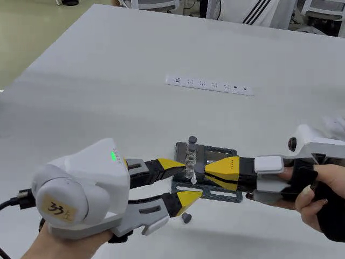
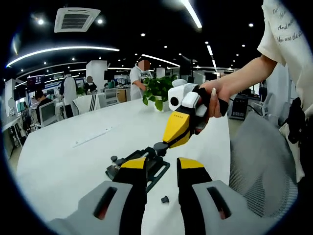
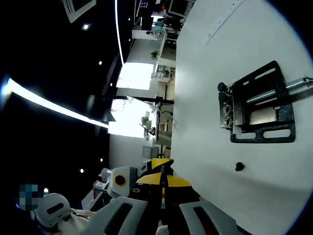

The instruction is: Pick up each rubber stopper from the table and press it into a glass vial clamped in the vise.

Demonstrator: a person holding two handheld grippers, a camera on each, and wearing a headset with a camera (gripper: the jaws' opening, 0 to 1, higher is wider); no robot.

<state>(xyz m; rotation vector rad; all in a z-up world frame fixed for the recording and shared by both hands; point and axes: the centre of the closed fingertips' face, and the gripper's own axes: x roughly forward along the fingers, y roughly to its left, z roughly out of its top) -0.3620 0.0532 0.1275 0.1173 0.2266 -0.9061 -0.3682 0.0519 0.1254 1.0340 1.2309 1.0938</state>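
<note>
A broad white worktop stretches away through an open office. A long white power strip lies flat on it, its sockets in a row, well apart from the near edge. Office chairs stand along the far edge, next to a person in a white top with black stripes. In the left gripper view a leafy potted plant stands at the worktop's far end with a standing person just beside it. A square ceiling vent sits among spot lights, and a grey mesh chair back rises close on the right.
</note>
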